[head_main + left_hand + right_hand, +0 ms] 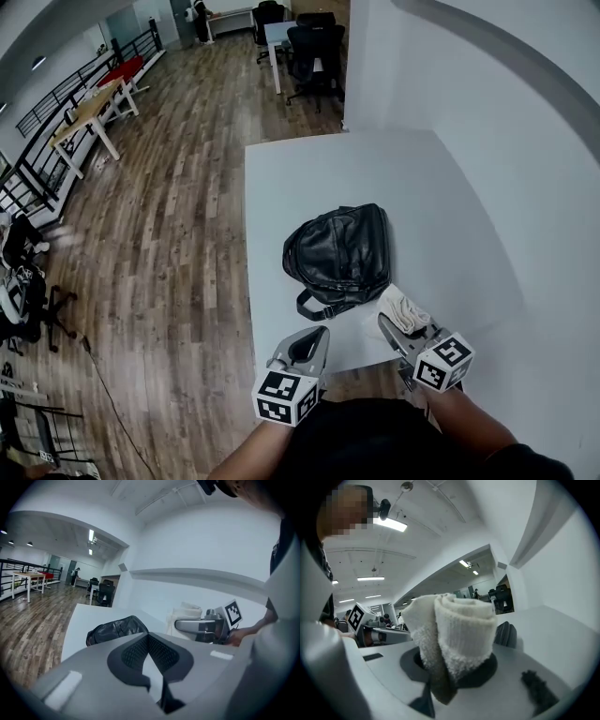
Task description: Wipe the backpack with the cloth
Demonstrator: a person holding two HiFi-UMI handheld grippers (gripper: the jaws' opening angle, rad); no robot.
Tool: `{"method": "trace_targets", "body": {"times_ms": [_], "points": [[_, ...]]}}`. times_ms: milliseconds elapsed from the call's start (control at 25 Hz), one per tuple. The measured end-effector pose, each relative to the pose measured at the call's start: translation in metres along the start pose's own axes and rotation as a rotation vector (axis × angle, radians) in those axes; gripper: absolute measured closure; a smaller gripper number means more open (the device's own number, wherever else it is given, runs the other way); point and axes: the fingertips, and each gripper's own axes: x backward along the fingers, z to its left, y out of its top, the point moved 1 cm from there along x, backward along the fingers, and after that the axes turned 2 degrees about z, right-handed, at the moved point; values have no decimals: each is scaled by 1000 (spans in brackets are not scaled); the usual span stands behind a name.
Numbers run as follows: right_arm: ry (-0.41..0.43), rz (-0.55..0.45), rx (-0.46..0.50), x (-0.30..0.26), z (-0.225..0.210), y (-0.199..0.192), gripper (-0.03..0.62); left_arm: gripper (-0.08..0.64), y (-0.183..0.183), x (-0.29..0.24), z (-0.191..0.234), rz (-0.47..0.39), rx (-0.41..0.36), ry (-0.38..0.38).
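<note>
we start at the left. our left gripper (pixel 307 349) hangs over the near edge of the white table (pixel 309 178), its jaws pressed together on nothing. in the left gripper view the ribbed dark pads (pixel 136 654) meet in a closed v. from this gripper the backpack (pixel 339 251) lies at about 12 to 1 o'clock, near but apart.

in the middle, the backpack rests flat on the table, close to its front edge. it is black and leather-like with a soft sheen, slumped and creased. its far end is rounded, and a strap loop (pixel 316 305) sits at the end towards us. we judge its long axis to run roughly from 6 to 12 o'clock, though the slump makes that uncertain.

at the right, our right gripper (pixel 401 328) pinches the cloth (pixel 405 307), a cream terry towel folded into a thick wad that stands up out of the jaws, its nubby pile filling the gap. the backpack sits at about 10 to 11 o'clock from this gripper. the cloth is just beside the bag's near right corner, and we cannot tell if they touch. so the right hand is the nearer one, and we judge the stroke should run towards 11 o'clock, onto the bag's top face. the left gripper could steady the soft shell, which will likely dent or slide.
</note>
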Motion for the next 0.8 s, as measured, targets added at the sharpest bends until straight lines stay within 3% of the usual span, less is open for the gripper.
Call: {"method": "trace_targets", "body": {"times_ms": [480, 800], "points": [[234, 28, 64, 100, 6, -51, 506, 554, -39, -33, -124, -28, 11, 124], [263, 31, -1, 149, -2, -63, 506, 554, -52, -24, -184, 12, 8, 158]]}}
